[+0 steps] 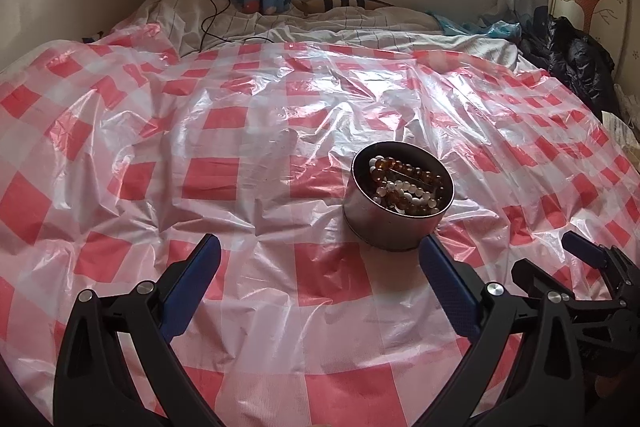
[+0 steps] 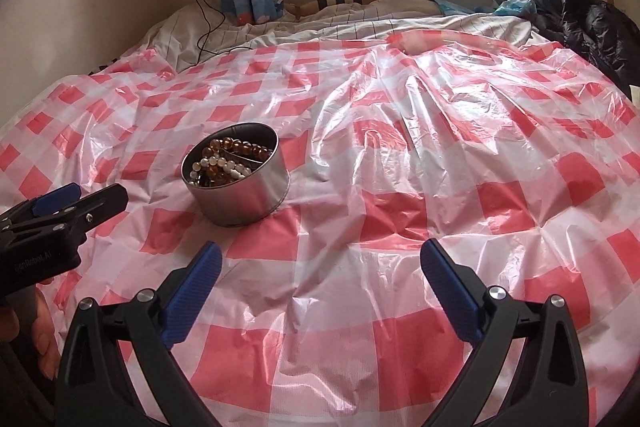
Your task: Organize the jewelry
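We hold both grippers spread wide and empty over the sheet [image 1: 240, 155], a thin red-and-white checked plastic laid across a bed. The left gripper [image 1: 320, 259] has its jaws fully released, with nothing between the blue pads; the right gripper [image 2: 320, 259] stands the same way, apart and gripping nothing.

The tin [image 1: 398, 195] sits on the sheet just ahead of our left gripper's right finger, and ahead and to the left of our right gripper [image 2: 236, 173]. It is a round, low metal tin, open at the top, no lid in view. Inside lie the beads [image 1: 408, 187]: strands of amber-brown and white ones, heaped and crossed over each other so that we cannot tell how many strands there are. Nothing else shows in the tin.

We judge the tin stiff, light and smooth-walled, so it may slide on the slick plastic or tip on the soft bed under it; a grip across its rim or side wall would suit. The strands look limp and slippery, likely to snag on each other, so we would pinch one strand at a loop lying on top and lift slowly. No jewelry lies outside the tin, so it looks gathered already.
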`<state>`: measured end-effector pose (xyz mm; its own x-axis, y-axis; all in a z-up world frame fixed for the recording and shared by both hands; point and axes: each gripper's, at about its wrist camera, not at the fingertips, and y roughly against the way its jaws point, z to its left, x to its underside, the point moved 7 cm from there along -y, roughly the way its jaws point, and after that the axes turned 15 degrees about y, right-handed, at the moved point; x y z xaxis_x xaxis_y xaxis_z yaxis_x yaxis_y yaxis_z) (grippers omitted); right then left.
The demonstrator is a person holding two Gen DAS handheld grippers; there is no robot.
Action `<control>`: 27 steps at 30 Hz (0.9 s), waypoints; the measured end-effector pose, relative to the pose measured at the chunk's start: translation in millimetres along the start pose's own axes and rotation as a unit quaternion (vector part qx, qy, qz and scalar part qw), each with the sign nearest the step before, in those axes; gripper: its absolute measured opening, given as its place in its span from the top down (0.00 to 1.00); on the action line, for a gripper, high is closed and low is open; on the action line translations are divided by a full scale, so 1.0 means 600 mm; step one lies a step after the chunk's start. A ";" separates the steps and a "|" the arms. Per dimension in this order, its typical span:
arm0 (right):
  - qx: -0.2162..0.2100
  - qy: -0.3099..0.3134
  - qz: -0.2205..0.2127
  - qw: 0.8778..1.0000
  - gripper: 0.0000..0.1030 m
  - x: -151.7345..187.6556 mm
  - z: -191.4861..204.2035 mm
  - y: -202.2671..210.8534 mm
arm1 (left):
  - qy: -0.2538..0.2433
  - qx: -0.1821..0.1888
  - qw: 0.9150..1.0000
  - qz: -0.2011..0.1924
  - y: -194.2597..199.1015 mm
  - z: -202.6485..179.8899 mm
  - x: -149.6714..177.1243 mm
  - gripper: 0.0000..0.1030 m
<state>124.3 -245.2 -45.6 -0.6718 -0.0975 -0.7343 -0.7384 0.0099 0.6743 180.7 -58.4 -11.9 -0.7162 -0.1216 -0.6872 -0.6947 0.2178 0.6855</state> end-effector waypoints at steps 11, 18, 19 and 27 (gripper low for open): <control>0.004 0.004 0.003 1.000 0.07 0.001 0.003 -0.005 | -0.029 -0.043 0.999 0.018 -0.023 -0.002 0.006 0.07; 0.005 0.004 0.007 1.000 0.07 0.002 0.002 -0.009 | -0.015 -0.044 0.998 0.031 -0.029 0.004 0.008 0.07; 0.005 0.005 0.007 1.000 0.07 0.003 0.002 -0.010 | -0.008 -0.042 0.998 0.036 -0.030 0.006 0.008 0.07; 0.012 -0.013 -0.002 1.000 0.07 0.001 -0.012 -0.007 | -0.008 -0.023 0.999 0.027 -0.018 0.002 0.010 0.07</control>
<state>127.6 -252.4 -48.1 -0.6694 -0.0713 -0.7394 -0.7425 0.0341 0.6689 184.0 -60.5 -23.5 -0.7524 -0.0946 -0.6519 -0.6571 0.1787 0.7324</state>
